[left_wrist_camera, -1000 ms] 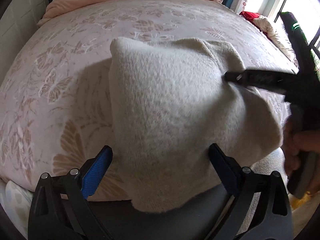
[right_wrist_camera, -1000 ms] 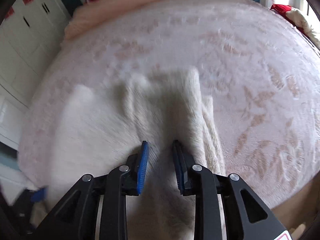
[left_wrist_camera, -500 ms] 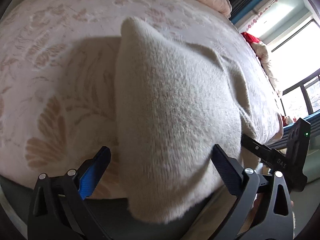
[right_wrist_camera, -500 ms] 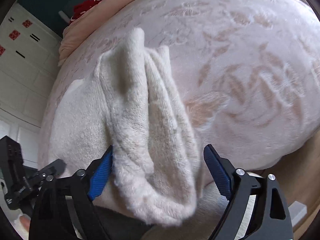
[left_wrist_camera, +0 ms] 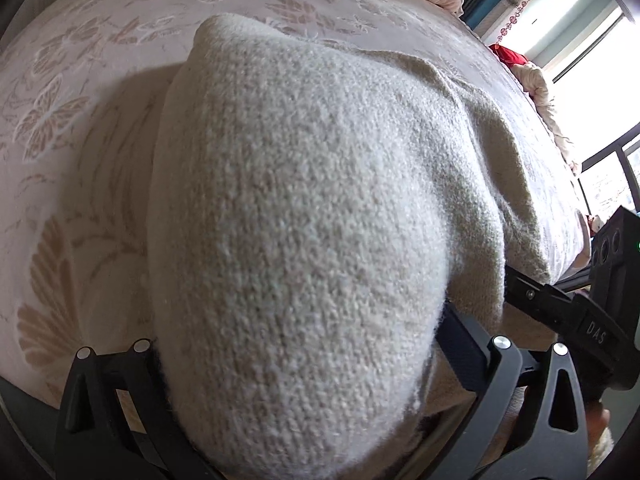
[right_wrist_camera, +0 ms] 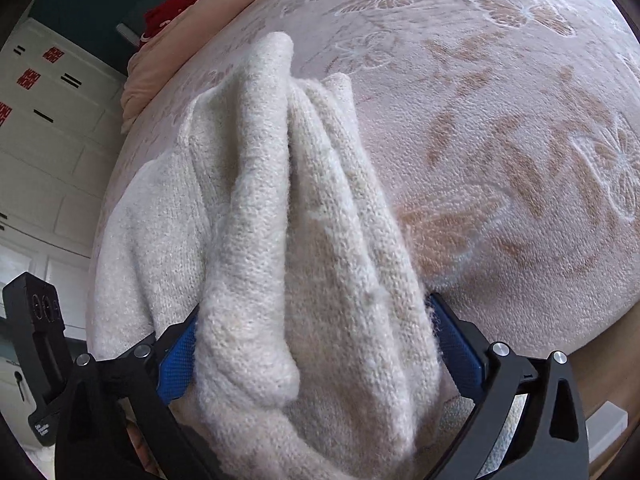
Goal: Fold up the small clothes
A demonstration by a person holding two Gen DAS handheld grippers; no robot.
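Cream knit garment, bunched in loose ridges on the near edge of the floral bedspread. Near: right gripper opening, knit between its blue pads, unpinched; left gripper spread wide around a hump. Farther: ridges unflattened. Likely to slump open or slide off the edge.

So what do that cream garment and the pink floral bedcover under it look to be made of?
The cream knitted garment: probably wool or an acrylic blend, matte and fuzzy; knit stitches and loose fibres show along its folds. The pink floral bedcover: a soft plush or terry-like fabric, with a nubby pile and raised butterfly and leaf pattern. The exact fibre cannot be told.
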